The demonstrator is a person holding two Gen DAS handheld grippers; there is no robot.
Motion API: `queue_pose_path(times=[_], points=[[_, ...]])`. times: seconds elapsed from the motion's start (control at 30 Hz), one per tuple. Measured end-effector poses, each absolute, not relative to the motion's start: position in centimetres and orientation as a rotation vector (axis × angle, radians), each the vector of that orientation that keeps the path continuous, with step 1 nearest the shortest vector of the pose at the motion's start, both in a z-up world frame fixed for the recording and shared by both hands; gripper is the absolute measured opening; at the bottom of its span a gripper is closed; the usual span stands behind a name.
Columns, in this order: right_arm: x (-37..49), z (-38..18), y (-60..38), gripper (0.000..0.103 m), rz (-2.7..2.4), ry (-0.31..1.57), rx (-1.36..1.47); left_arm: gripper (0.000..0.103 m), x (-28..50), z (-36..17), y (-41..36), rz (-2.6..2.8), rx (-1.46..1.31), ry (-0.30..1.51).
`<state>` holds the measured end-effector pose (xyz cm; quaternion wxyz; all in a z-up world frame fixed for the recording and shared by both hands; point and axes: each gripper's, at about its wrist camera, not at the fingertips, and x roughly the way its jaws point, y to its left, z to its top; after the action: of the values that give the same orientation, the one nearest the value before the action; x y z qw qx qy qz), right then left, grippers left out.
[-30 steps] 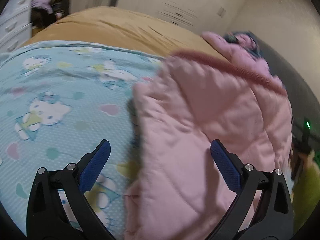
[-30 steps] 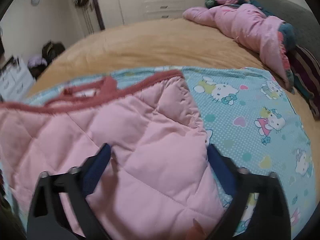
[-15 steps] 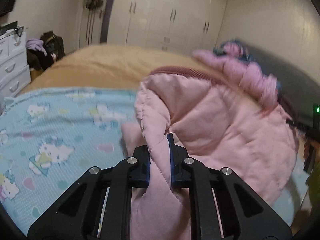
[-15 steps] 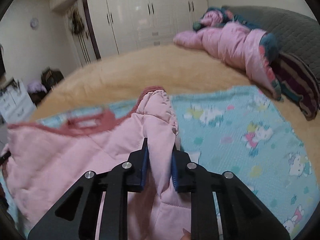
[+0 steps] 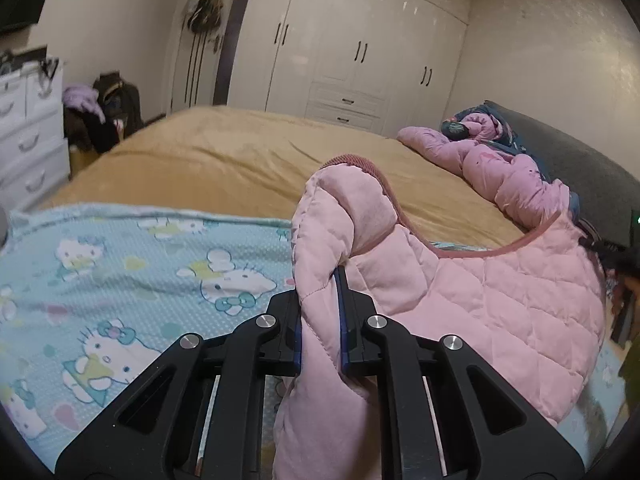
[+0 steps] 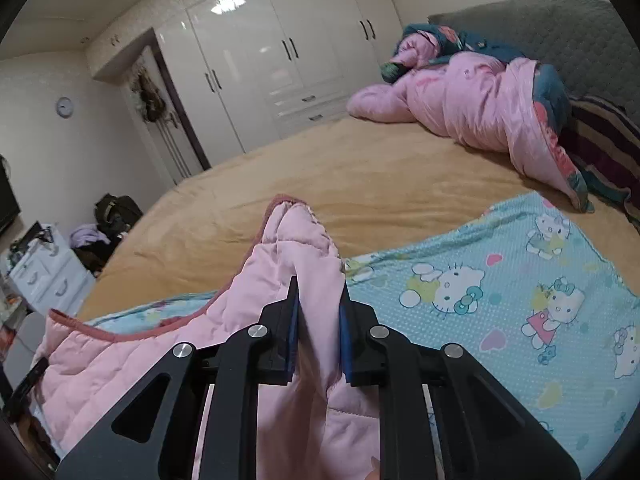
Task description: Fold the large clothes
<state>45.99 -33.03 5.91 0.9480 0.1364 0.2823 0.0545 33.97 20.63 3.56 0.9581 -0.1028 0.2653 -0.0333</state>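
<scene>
From the left wrist view, we hold the left gripper (image 5: 320, 316) with its jaws clamped on a bunched edge of the pink quilted padded garment (image 5: 480, 304), close to its dusty-red ribbed trim (image 5: 384, 176). The jaws have just been closing, and the fabric sits pinched between them. The garment rises off the pale blue cartoon-cat printed sheet (image 5: 120, 272), which lies to its left, and the rest of it sags away to the right of the gripper. We judge this a lift meant to let the cloth hang free so it can be laid flat for folding. Beyond the garment stretches the mustard-yellow bed cover (image 5: 224, 160), and a crumpled pink duvet (image 5: 500, 164) lies far behind it by the headboard.

From the right wrist view, the right gripper (image 6: 318, 332) is likewise clamped on a fold of the same garment (image 6: 132, 356), its jaws having just closed with the padding between them. The trim sags in a curve to the left of the gripper, which suggests we hold two separate points along one edge. The printed sheet (image 6: 500, 300) lies to the garment's right.
</scene>
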Motion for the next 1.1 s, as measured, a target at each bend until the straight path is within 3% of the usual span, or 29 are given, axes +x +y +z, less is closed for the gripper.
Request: queue_pose_path(times=[0.93,1.1], points=[[50.2,-5.2,-32.9,0.017,-0.011,0.833,0.176,0.013,37.8,-3.7,21.7,-0.02,-0.207,0.749],[50.6,-6.0,-32.4,0.02,-0.026,0.892,0.125,0.021,37.8,-4.3,21.8,-0.002,-0.209,0.771]])
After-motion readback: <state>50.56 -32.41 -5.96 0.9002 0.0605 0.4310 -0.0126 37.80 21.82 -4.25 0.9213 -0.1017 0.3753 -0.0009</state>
